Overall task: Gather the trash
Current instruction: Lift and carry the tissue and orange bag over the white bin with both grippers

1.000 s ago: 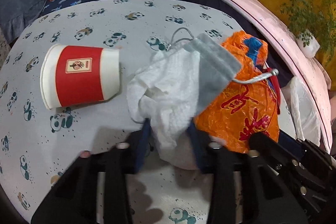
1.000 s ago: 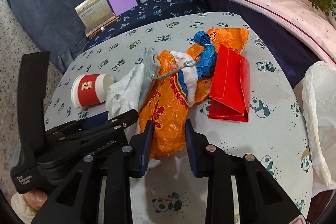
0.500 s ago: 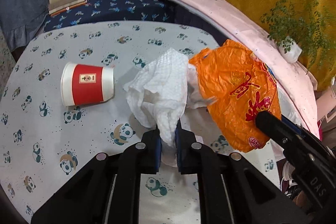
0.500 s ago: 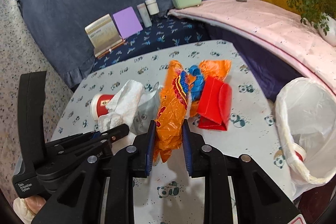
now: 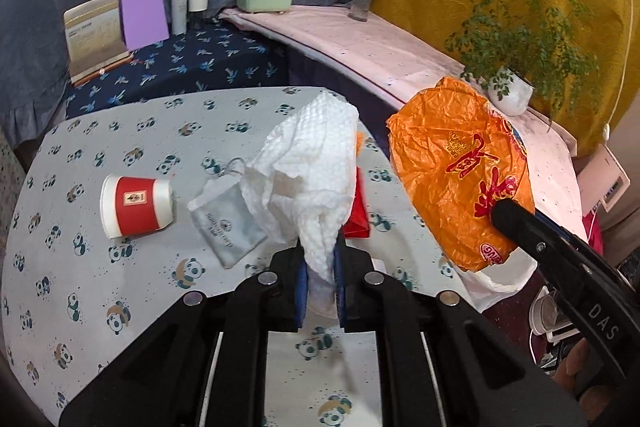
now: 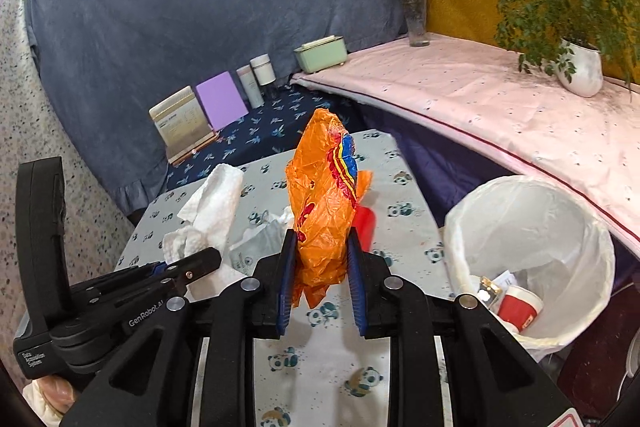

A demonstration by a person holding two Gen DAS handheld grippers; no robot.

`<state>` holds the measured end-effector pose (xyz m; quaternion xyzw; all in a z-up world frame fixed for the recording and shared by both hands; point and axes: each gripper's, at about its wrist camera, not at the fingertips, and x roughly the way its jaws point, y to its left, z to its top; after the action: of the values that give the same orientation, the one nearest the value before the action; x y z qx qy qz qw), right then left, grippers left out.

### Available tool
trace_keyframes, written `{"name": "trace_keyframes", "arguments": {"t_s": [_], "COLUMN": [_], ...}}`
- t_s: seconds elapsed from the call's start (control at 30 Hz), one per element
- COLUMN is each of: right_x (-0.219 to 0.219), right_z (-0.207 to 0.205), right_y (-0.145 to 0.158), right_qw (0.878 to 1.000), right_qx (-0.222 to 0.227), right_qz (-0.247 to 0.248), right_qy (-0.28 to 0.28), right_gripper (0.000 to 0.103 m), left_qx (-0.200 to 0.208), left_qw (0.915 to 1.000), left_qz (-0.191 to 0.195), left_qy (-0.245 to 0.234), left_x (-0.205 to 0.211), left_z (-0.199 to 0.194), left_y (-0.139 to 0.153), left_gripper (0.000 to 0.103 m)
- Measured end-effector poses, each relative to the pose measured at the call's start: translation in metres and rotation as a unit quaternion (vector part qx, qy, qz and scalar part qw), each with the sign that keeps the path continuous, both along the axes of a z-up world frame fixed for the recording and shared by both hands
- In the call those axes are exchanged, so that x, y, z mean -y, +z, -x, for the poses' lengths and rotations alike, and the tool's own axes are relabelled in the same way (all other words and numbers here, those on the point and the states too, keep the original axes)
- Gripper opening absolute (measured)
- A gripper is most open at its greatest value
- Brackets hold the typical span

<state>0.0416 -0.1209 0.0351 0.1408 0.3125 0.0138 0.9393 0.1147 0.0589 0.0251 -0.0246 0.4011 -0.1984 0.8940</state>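
Note:
My left gripper [image 5: 319,269] is shut on a crumpled white paper towel [image 5: 312,163], held up above the panda-print table [image 5: 120,131]. My right gripper [image 6: 322,263] is shut on an orange plastic bag [image 6: 326,203], also lifted off the table; the same orange bag [image 5: 456,167] hangs at the right of the left wrist view. On the table lie a red and white paper cup [image 5: 136,205] on its side, a grey drawstring pouch [image 5: 228,223] and a red packet [image 5: 358,215], partly hidden behind the towel. A bin with a white liner [image 6: 532,227] stands right of the table.
The bin holds a red cup [image 6: 520,307] and scraps. Behind the table a dark blue shelf carries a calendar [image 5: 94,35], a purple card [image 5: 145,17] and bottles [image 5: 192,3]. A pink-covered ledge [image 6: 480,99] bears a green box [image 6: 322,53], a vase and a potted plant [image 6: 576,63].
Both grippers closed on their loads and rose off the table, drawing back. The grey pouch slid off the towel and stayed on the table. The lined bin came into the right wrist view.

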Motion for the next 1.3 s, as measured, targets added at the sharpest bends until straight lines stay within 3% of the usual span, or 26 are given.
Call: {"name": "trace_keyframes", "arguments": {"t_s": [0.63, 1.3], "right_x": [0.092, 0.163], "right_z": [0.050, 0.073], "right_y": [-0.007, -0.028], "right_qw": [0.995, 0.984], "right_qx": [0.007, -0.012], "right_qz": [-0.020, -0.037], "right_qy": [-0.095, -0.171], "right_gripper": [0.023, 0.023], "left_qx": [0.024, 0.008], "left_qw": [0.9934, 0.9794], "left_qz": [-0.034, -0.058], "left_qy": [-0.107, -0.193], "left_x": [0.119, 0.206], "left_z": [0.036, 0.041], "left_y": [0.007, -0.015], "left_gripper": [0.010, 0.011]}}
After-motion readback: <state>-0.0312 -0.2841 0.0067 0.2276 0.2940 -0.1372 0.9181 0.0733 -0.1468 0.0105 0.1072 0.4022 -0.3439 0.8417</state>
